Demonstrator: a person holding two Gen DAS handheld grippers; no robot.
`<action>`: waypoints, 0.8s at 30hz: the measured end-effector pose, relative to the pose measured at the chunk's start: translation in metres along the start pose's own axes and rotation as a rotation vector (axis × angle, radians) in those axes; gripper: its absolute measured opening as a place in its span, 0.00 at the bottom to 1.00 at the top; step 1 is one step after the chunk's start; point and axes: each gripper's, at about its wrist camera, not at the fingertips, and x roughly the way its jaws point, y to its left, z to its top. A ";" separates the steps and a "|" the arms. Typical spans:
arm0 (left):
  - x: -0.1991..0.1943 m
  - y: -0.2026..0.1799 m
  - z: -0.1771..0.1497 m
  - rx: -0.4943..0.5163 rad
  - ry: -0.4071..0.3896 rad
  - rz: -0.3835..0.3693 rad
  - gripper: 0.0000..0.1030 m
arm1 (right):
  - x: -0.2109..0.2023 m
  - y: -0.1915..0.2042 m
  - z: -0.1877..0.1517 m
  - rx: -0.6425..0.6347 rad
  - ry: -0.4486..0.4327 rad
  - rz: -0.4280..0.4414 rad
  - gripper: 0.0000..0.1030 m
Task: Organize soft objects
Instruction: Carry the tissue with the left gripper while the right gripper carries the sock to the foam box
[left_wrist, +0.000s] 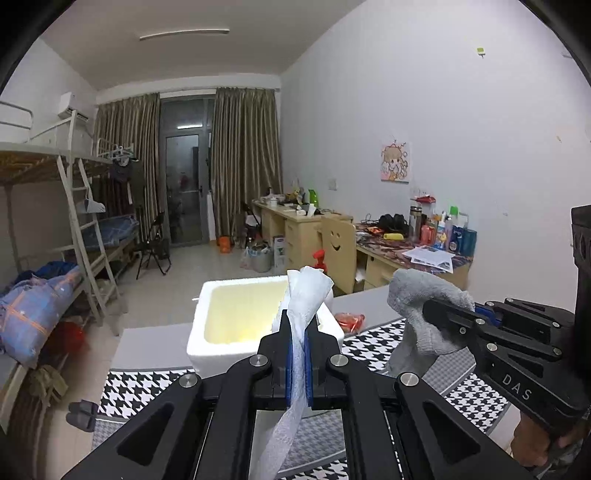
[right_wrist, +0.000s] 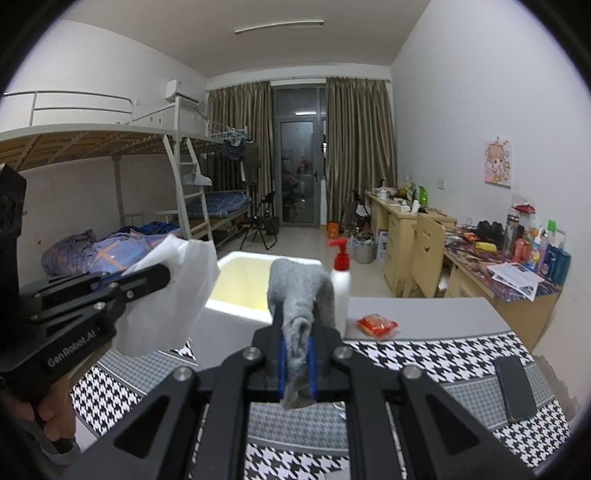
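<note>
A: White tissue (left_wrist: 308, 295) status?
B: Pinched in left gripper (left_wrist: 297, 345), long axis running 12 to 6, top end up, held above the cloth (left_wrist: 155, 384).
A: Grey sock (right_wrist: 299, 291)?
B: Right gripper (right_wrist: 297, 356) clamped on it, folded top at 12, loose end hanging at 6.
A: Box?
B: Foam box (left_wrist: 207, 343) just beyond both, 12 o'clock. Bottle (right_wrist: 341, 280) at its 3.

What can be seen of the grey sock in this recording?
The grey sock looks like thick, fuzzy knit. The right hand-held gripper is shut on its middle, holding it up off the houndstooth cloth. One end bunches above the blue pads; the other hangs limp below. It is in front of the white foam box.
</note>
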 end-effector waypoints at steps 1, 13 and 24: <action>0.001 0.001 0.002 0.002 -0.001 0.006 0.05 | 0.001 0.001 0.001 -0.001 0.000 0.005 0.12; 0.018 0.010 0.014 -0.010 -0.001 0.051 0.05 | 0.019 0.010 0.025 -0.023 -0.018 0.016 0.12; 0.044 0.023 0.022 -0.011 0.025 0.074 0.05 | 0.050 0.014 0.042 -0.026 0.030 0.042 0.12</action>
